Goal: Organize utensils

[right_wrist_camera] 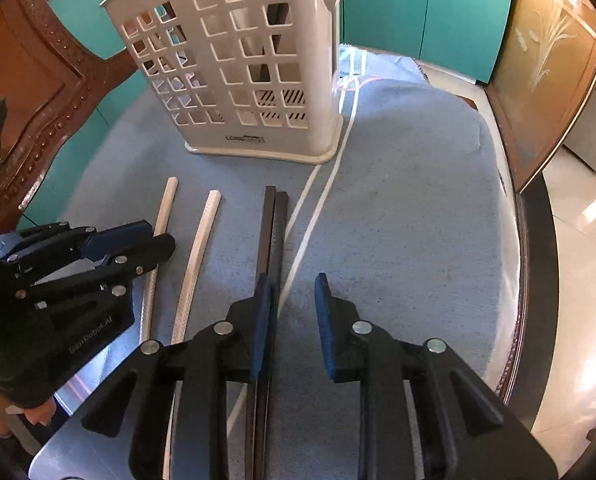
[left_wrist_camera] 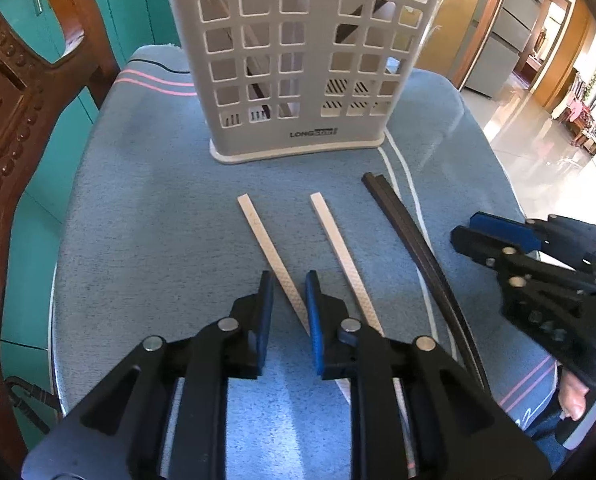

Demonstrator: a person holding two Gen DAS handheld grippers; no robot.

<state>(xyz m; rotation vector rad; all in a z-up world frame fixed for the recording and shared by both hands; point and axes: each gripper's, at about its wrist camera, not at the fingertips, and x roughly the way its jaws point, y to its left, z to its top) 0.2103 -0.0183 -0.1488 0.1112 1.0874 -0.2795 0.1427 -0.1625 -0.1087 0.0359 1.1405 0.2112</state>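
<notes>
The tabletop is covered in a matt, slightly napped blue cloth, and the utensil holder on it is smooth off-white moulded plastic. The pale chopsticks show a fine embossed texture, the dark chopsticks a smooth, faintly glossy finish. The chair is polished carved wood, and the left gripper is matt black plastic with blue pads and shiny metal pins.

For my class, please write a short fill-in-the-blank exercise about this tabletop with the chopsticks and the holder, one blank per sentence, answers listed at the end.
1. The white utensil holder stands upright on a ____ cloth.
2. Beside the white chopsticks lies a pair of ____ chopsticks.
3. The number of white chopsticks lying on the cloth is ____.
4. The left gripper and the right gripper both have their jaws ____.

Missing words: blue; dark; two; open
</notes>
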